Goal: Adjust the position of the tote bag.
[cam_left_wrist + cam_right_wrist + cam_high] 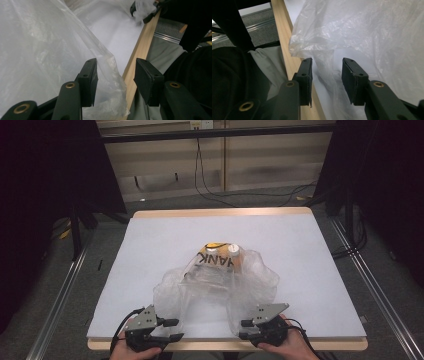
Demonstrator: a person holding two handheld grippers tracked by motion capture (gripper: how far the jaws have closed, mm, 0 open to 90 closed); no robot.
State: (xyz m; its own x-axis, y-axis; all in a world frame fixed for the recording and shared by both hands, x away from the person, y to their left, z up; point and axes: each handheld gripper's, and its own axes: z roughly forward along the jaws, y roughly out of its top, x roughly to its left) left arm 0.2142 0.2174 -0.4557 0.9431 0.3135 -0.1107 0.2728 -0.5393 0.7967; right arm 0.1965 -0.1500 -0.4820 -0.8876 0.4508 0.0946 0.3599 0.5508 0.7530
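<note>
bag [215,280] lay mid-frame, handles trailing to lower edge | my left gripper [170,330], right gripper [246,329] each beside one | jaws part-open, film between, unclamped

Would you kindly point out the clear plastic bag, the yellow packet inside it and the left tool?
clear plastic bag [260,280], high view, crumpled right side of the film.
yellow packet [216,256], high view, its printed face seen through the bag.
left tool [116,77], left gripper view, midway between its two black jaw tips.
</note>
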